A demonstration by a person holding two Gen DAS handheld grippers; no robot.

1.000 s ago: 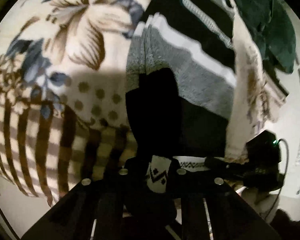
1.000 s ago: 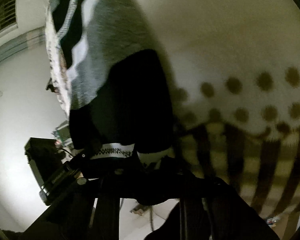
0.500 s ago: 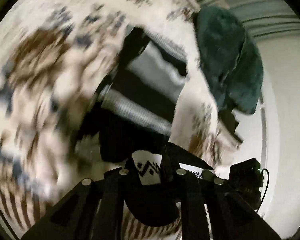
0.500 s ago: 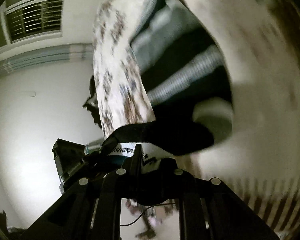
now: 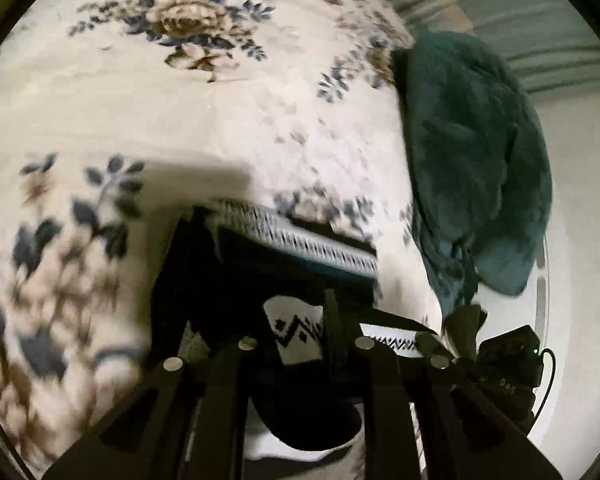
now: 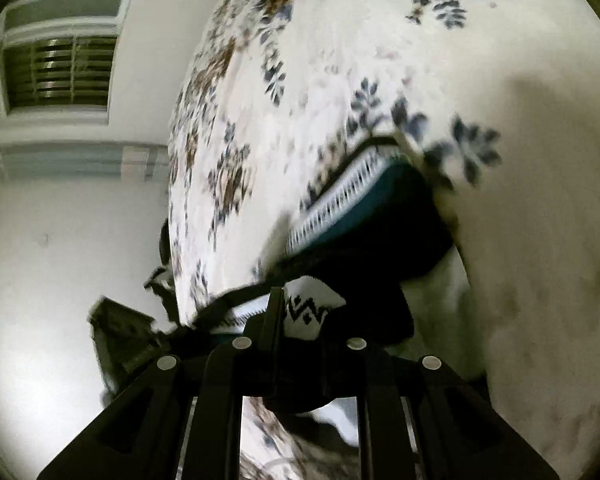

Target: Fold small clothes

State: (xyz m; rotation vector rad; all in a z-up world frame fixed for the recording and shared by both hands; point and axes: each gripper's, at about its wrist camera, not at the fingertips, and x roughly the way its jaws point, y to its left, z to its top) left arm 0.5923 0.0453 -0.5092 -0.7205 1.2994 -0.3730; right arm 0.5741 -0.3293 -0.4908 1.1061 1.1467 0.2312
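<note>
Left claw (image 5: 300, 330) is pinching the patterned white hem of the small dark knit garment (image 5: 260, 264) — hem sitting right between my fingers, cloth bunching and drooping under them. Right claw (image 6: 300, 314) is doing the same on the neighbouring stretch of hem; its jaws are easing apart a little, but the cloth is still between the pads and looks gripped.

Ahead of both claws the garment's body is hanging and doubling over itself, its striped band (image 5: 300, 240) lying just beyond my fingertips. Beyond that, the floral bedspread (image 5: 180, 100). Off to the right of the left claw, well apart from the garment, a dark teal cloth (image 5: 472, 152) is heaped at the bed's edge.

Step in hand, as I'm reading it: carrying the gripped hem over the rest of the garment to make a fold — not yet laid flat.

Next move calls for lowering both claws together, keeping the hem taut between them, lining the edge up with the layer beneath, then releasing evenly. Risk: right pads letting go early, skewing the fold.
</note>
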